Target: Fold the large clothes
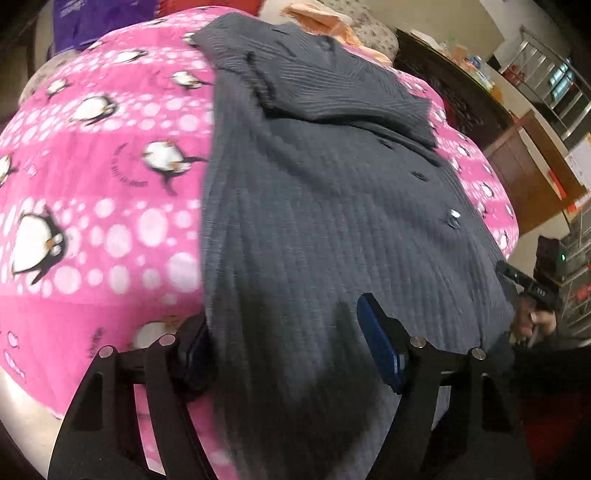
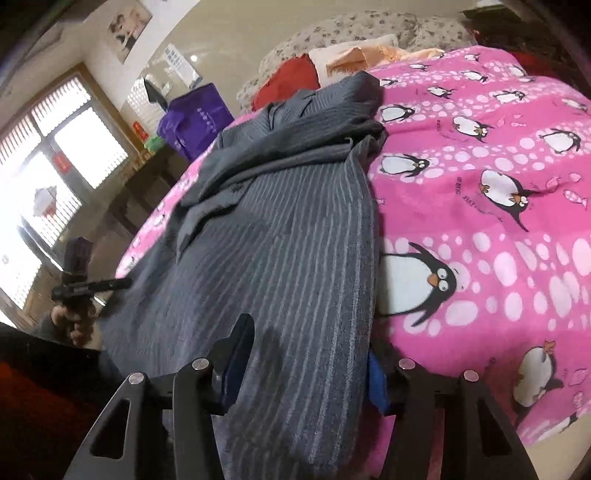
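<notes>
A dark grey striped button shirt (image 1: 332, 206) lies lengthwise on a pink penguin blanket (image 1: 110, 155), collar at the far end and a sleeve folded across its chest. My left gripper (image 1: 288, 354) is at the near hem, with the shirt's left edge bunched between its pads and filling the gap. At the hem's other corner my right gripper (image 2: 308, 369) has the shirt (image 2: 288, 240) gathered between its fingers, the blue pad (image 2: 376, 384) pressed against the fabric's right edge. Each view catches the other gripper beside the bed, held by a hand (image 2: 74, 325).
At the bed's head lie an orange cloth (image 2: 369, 51), a red cushion (image 2: 284, 81) and floral pillows (image 2: 351, 26). A purple bag (image 2: 192, 122) and dark cabinet (image 2: 140, 199) stand on the window side. A wooden unit (image 1: 524, 173) and metal rack (image 1: 554, 81) stand opposite.
</notes>
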